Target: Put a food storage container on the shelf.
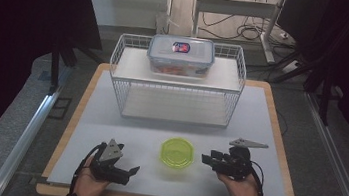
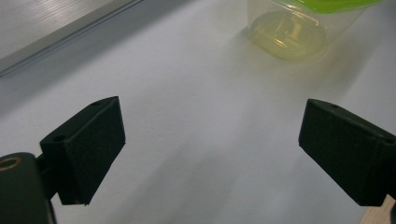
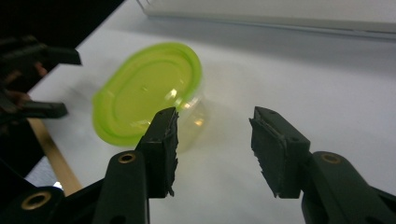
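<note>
**While both grippers sit apart, green-lid tub waits between them**

Though the table (image 1: 270, 120) takes up most of the high view, its white top is bare except at the near edge and the back. White wire rack (image 1: 177, 80) stands at the back centre, two shelves. Clear lidded box (image 1: 181, 55) with blue clips sits on the rack's top shelf; a red-and-blue sticker on its lid is too small to read. No other writing legible anywhere.

Green-lidded container (image 1: 176, 152) rests on the table near the front edge, between the two grippers, touching neither.

Left gripper (image 1: 125, 172) is held low at the front left, pointing toward the container. Its own view (image 2: 210, 140) shows jaws wide apart, nothing between them, just bare table. That view also gives the container's clear lower wall and base (image 2: 287, 39), which the high view hides under the lid.

Right gripper (image 1: 207, 160) is just beside the container on its right. Its own view (image 3: 212, 149) shows jaws partly apart with only table between them; the container (image 3: 147, 91) lies ahead and left of the left-hand jaw, not gripped. Same view picks up the left gripper's jaws beyond the container at the frame's left edge, and the wooden table edge.
</note>
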Tool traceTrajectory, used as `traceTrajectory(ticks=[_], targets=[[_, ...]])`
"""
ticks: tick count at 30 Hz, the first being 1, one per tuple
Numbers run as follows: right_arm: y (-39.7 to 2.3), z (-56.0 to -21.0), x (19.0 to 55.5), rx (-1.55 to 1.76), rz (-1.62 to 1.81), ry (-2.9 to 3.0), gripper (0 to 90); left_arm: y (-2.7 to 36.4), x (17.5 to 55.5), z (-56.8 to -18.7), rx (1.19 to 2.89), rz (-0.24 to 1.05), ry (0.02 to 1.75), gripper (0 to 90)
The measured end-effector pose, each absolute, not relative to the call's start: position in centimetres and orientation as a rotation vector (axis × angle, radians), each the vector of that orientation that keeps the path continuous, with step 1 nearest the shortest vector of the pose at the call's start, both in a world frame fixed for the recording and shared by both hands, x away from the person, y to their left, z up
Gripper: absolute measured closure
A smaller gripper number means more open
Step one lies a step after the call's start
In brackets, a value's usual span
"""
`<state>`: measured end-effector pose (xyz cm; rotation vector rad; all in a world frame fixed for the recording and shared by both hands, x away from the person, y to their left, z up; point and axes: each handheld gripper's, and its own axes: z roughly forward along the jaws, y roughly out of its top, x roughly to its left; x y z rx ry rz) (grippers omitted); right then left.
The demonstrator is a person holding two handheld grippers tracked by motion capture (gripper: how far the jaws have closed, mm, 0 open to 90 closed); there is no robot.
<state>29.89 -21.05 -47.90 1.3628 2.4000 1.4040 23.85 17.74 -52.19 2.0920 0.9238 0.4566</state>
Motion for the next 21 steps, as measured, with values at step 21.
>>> traceTrajectory(ticks=[21], targets=[[-16.9,-49.6,32.0,1.593,1.442,2.452,62.9,17.7,23.9,-52.3,2.097,0.449,0.915,6.9]])
